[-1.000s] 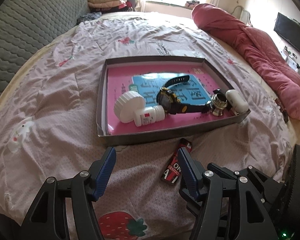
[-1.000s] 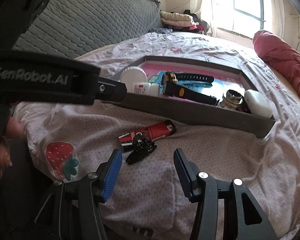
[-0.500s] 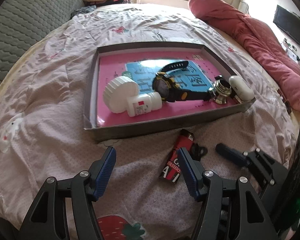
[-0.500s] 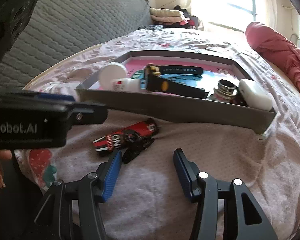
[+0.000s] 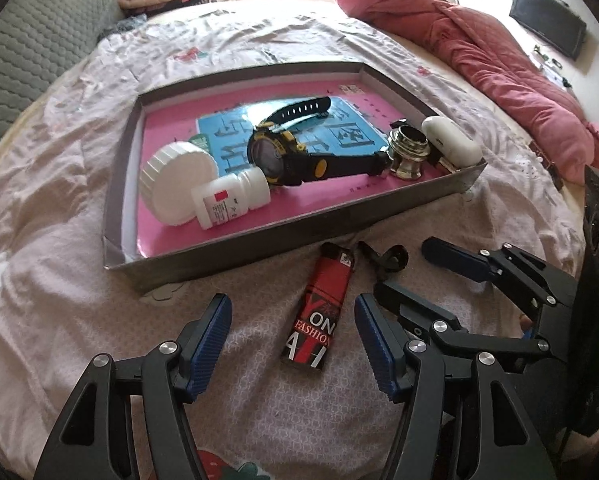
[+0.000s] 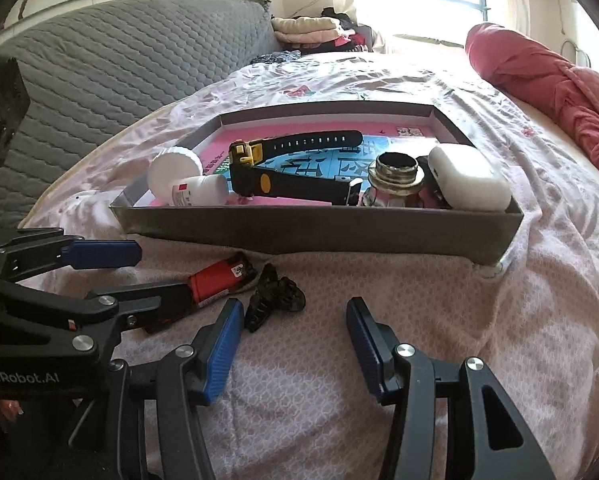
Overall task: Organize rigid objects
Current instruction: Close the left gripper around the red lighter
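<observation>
A red lighter [image 5: 319, 312] lies on the bedsheet in front of a grey tray [image 5: 259, 256]; it also shows in the right wrist view [image 6: 215, 280]. A small black clip [image 6: 275, 296] lies beside it [image 5: 387, 258]. My left gripper [image 5: 291, 340] is open, its fingers on either side of the lighter's near end. My right gripper [image 6: 295, 340] is open, just short of the clip. The tray [image 6: 299, 232] holds a black-yellow watch [image 5: 287, 152], a white lid [image 5: 175, 180], a pill bottle [image 5: 231, 200], a metal fitting [image 5: 407, 152] and a white case [image 5: 451, 142].
A red quilt [image 5: 479, 48] lies along the bed's right side. A grey padded headboard [image 6: 119, 60] stands at the left. Folded clothes [image 6: 311, 28] are stacked at the far end. A dark screen [image 5: 547, 32] is at far right.
Both grippers have moved forward towards the tray. The lighter now lies between my left fingers, and my right gripper has come closer to the clip.
</observation>
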Motion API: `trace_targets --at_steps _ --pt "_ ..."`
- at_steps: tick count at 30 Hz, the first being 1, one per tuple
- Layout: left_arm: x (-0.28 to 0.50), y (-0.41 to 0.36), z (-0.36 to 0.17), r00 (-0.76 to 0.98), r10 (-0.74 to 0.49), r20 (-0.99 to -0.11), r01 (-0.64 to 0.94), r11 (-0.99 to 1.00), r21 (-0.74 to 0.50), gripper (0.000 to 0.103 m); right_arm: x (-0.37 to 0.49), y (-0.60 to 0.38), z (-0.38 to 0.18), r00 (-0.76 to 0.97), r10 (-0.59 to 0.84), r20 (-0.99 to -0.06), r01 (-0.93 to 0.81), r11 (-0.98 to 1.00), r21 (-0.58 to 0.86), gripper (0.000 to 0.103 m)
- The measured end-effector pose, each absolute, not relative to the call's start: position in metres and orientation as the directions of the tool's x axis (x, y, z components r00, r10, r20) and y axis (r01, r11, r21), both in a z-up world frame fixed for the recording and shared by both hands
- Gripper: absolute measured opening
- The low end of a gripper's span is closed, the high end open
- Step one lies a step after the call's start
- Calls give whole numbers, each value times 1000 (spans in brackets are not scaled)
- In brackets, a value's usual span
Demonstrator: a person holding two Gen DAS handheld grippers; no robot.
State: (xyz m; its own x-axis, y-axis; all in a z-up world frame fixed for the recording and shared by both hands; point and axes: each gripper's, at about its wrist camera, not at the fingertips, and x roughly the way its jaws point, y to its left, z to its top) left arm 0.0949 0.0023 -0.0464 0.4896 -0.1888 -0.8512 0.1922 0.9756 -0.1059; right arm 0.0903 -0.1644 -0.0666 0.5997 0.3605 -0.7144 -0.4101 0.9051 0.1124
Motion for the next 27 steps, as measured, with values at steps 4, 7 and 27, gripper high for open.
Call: trace_targets --at_steps 4,7,27 --pt "102 4 -53 453 -237 -859 231 962 -144 65 94 -161 -70 571 384 -726 -433 892 132 53" --pt "108 5 -56 440 -266 -858 244 955 -171 65 95 -163 -69 554 395 -733 -451 882 135 53" --pt "113 -10 -70 430 -276 -860 395 914 -95 30 112 -165 -70 527 421 -739 -458 872 170 49"
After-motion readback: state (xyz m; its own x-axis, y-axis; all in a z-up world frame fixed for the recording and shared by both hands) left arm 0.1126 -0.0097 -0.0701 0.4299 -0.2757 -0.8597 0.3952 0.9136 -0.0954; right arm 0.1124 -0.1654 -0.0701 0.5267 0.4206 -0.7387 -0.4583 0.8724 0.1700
